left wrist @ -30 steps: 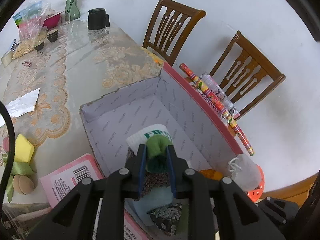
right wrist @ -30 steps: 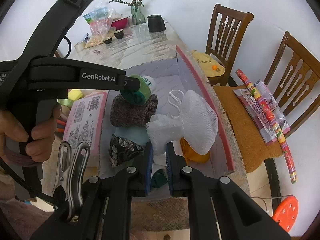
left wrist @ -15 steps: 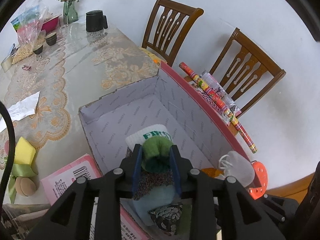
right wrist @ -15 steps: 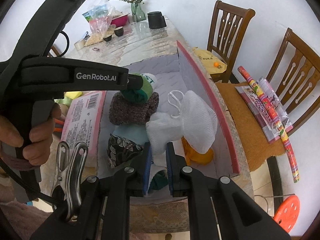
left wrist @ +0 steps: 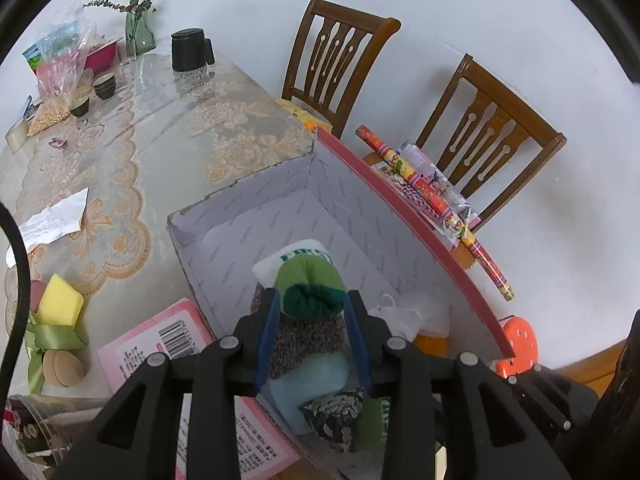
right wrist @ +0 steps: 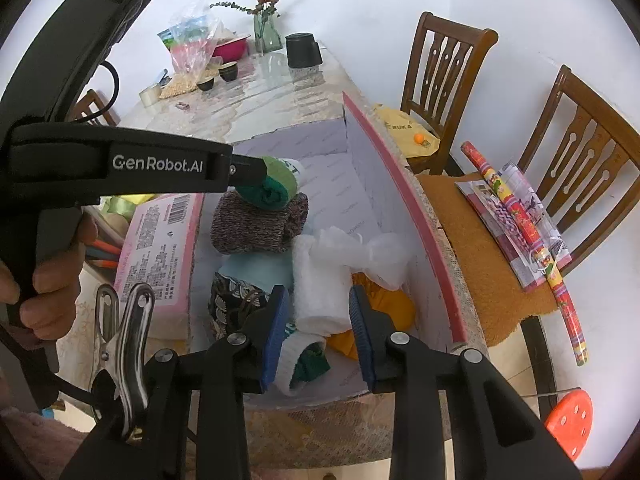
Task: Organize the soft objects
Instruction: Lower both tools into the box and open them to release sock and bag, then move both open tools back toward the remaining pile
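Note:
A cardboard box with a pink rim lies open on the table and holds several soft things. My left gripper is open, its jaws either side of a green and white rolled sock that rests on a grey knitted roll. The sock also shows in the right wrist view. My right gripper is open, its jaws apart around a white mesh bag that lies in the box. A pale blue cloth, a dark patterned pouch and an orange cloth lie beside it.
A pink packet lies left of the box. A yellow sponge, ribbon and round puffs sit further left. Cups, a black jar, a vase and bags stand at the table's far end. Two wooden chairs stand right; one holds wrapping paper.
Both grippers have opened. The left one has let go of the green sock, which now rests on the grey roll. The right one has released the white mesh bag, which has sunk into the box.

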